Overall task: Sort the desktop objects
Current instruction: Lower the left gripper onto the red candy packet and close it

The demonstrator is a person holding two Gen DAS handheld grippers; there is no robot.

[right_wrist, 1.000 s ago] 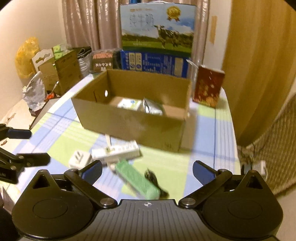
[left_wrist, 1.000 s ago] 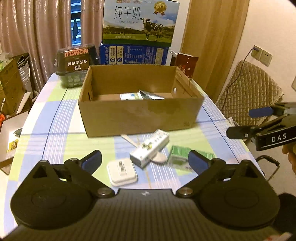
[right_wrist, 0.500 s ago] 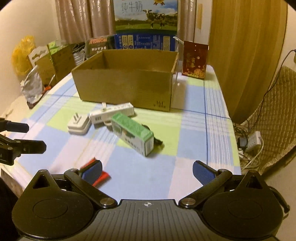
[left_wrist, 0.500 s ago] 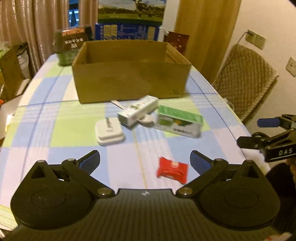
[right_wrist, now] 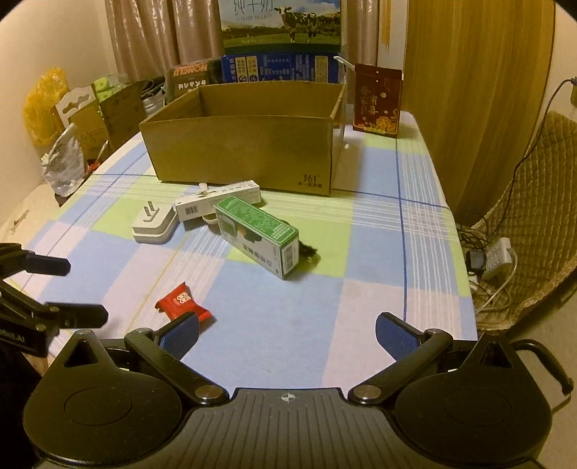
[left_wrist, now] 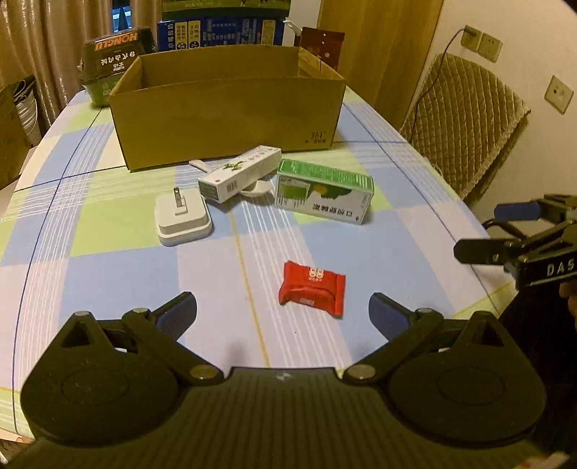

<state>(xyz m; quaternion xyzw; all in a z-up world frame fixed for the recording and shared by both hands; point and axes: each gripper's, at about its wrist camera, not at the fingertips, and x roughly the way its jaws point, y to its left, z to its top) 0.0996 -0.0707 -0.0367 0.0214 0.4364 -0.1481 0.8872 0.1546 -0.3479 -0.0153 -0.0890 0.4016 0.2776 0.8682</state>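
An open cardboard box [left_wrist: 227,104] [right_wrist: 245,144] stands at the table's far side. In front of it lie a white plug adapter [left_wrist: 182,218] [right_wrist: 153,223], a long white carton [left_wrist: 239,173] [right_wrist: 218,200], a green and white box [left_wrist: 322,191] [right_wrist: 258,234] and a white spoon [left_wrist: 252,187] under the carton. A red snack packet [left_wrist: 313,288] [right_wrist: 182,302] lies nearest. My left gripper [left_wrist: 283,314] [right_wrist: 77,286] is open and empty, just short of the packet. My right gripper [right_wrist: 286,332] [left_wrist: 494,231] is open and empty at the table's near right.
Behind the box stand a milk carton case [right_wrist: 281,25], a blue case [left_wrist: 220,32], a dark HONGLU package [left_wrist: 113,54] and a red gift box [right_wrist: 377,97]. A quilted chair [left_wrist: 465,119] and a power strip [right_wrist: 499,258] are to the right. Boxes and bags [right_wrist: 72,119] crowd the left.
Both grippers have pulled back and dropped lower, away from the box. The red packet has come into view near the front edge. The objects on the table have not moved.
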